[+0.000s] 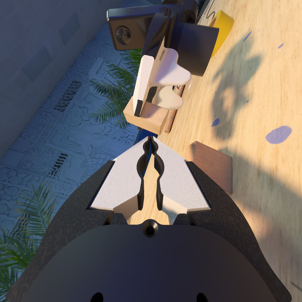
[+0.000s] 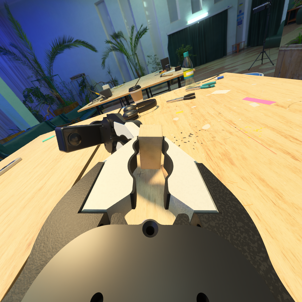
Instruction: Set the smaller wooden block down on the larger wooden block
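Note:
My right gripper (image 2: 150, 138) is shut on the smaller, pale wooden block (image 2: 150, 147) and holds it above the table. The left wrist view shows this gripper (image 1: 142, 117) from the side, with the block (image 1: 152, 117) clamped between its pads. The larger, reddish-brown wooden block (image 1: 210, 166) lies flat on the table, just right of my left gripper (image 1: 150, 138). My left gripper is shut and empty, close to the table's edge. In the right wrist view the left gripper (image 2: 129, 130) sits just beyond the held block, its tips hidden behind it.
A yellow tape roll (image 1: 220, 27) and a thin wooden stick (image 1: 171, 117) lie beyond the right gripper. Headphones (image 2: 138, 107), a coffee cup (image 2: 136, 94), pliers (image 2: 181, 98), a bottle (image 2: 188, 70) and a pink slip (image 2: 258, 100) lie farther off on the wooden table (image 2: 245, 163).

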`<action>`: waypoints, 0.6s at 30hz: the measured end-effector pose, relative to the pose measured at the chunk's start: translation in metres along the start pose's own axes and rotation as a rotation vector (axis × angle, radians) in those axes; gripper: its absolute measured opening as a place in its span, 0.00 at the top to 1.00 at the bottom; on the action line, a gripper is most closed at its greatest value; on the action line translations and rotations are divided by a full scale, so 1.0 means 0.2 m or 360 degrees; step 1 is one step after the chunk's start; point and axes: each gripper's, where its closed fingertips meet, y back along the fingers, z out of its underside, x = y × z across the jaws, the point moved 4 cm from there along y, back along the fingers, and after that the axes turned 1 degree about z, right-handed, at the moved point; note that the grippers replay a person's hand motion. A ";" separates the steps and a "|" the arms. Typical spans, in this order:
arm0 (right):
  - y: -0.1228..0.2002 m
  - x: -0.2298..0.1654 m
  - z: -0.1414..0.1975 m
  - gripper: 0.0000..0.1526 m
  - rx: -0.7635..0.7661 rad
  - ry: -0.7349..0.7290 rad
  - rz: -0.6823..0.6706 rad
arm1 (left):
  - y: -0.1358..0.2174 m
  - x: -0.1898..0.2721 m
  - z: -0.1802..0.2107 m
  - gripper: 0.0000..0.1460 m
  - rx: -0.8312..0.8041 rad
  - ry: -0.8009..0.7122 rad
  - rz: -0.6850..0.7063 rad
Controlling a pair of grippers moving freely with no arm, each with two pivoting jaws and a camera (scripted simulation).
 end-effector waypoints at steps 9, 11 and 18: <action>-0.01 0.01 0.01 0.82 -0.0044 0.0060 0.0066 | 0.01 -0.01 0.02 1.00 -0.0023 0.0003 0.0012; 0.00 0.01 0.01 0.82 -0.0042 0.0087 0.0079 | 0.02 -0.01 0.02 1.00 0.0003 0.0059 0.0060; 0.02 0.00 0.00 0.82 -0.0043 0.0177 0.0047 | 0.05 -0.04 0.04 1.00 0.0066 0.0532 0.0288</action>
